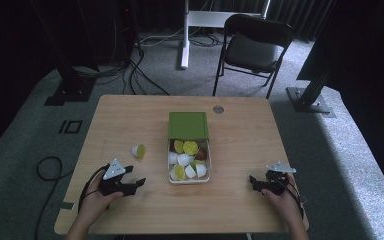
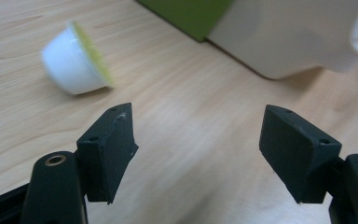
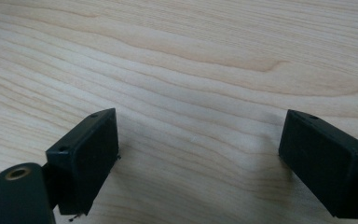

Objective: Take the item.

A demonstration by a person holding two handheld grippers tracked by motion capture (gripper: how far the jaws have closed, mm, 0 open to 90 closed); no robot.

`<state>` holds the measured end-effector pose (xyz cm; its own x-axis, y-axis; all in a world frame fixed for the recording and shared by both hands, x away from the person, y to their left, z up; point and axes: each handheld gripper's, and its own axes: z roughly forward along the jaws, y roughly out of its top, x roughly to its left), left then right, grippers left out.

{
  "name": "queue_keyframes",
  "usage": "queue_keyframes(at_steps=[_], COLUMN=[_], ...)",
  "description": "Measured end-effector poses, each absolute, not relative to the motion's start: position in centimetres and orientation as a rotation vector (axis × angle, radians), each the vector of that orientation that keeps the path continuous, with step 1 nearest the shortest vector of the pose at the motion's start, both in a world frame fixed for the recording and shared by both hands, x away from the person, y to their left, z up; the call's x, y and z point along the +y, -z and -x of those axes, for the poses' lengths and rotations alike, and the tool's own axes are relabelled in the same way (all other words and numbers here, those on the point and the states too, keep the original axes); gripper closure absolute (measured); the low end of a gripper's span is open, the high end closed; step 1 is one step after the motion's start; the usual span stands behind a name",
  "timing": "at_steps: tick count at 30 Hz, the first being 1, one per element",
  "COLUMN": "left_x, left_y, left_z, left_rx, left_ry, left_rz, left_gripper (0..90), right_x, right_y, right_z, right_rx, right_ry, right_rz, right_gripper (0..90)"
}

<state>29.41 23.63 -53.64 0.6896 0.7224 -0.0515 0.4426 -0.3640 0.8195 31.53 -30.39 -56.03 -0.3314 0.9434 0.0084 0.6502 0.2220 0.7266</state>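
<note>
A white box with its green lid swung back sits mid-table, holding several white and yellow-green capsules. One loose capsule lies on its side left of the box; the left gripper view shows this capsule ahead and to the left, with the box wall at upper right. My left gripper rests open on the table at front left, nothing between its jaws. My right gripper rests open at front right over bare wood.
The wooden table has a round grommet near its far edge. A black folding chair and a white stand are behind the table, with cables on the carpet.
</note>
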Motion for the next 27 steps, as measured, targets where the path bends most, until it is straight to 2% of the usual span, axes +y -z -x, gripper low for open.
queue_keyframes(at_steps=[6, 14, 17, 25, 27], left_x=[23.1, 23.9, 24.0, 24.6, 24.9], left_y=[54.0, 54.6, 54.8, 55.3, 55.3], left_z=[-28.2, -27.2, -27.0, -26.4, -26.3], left_rx=[0.808, 0.793, 0.778, 0.769, 0.772], left_ry=[-0.406, -0.397, -0.391, -0.366, -0.368], left_rz=[-2.098, -2.126, -2.151, -2.221, -2.236], left_gripper=[27.8, 25.9, 20.7, 19.2, 13.9], right_x=[-30.4, -30.4, -30.4, -30.4, -30.4], right_y=[56.0, 56.0, 56.0, 56.0, 56.0], right_z=[-31.5, -31.5, -31.5, -31.5, -31.5], right_rx=[2.064, 2.064, 2.063, 2.063, 2.064], right_ry=[-0.896, -0.897, -0.896, -0.896, -0.896], right_rz=[-1.468, -1.468, -1.468, -1.468, -1.468], right_gripper=[11.5, 11.4, 11.4, 11.4, 11.4])
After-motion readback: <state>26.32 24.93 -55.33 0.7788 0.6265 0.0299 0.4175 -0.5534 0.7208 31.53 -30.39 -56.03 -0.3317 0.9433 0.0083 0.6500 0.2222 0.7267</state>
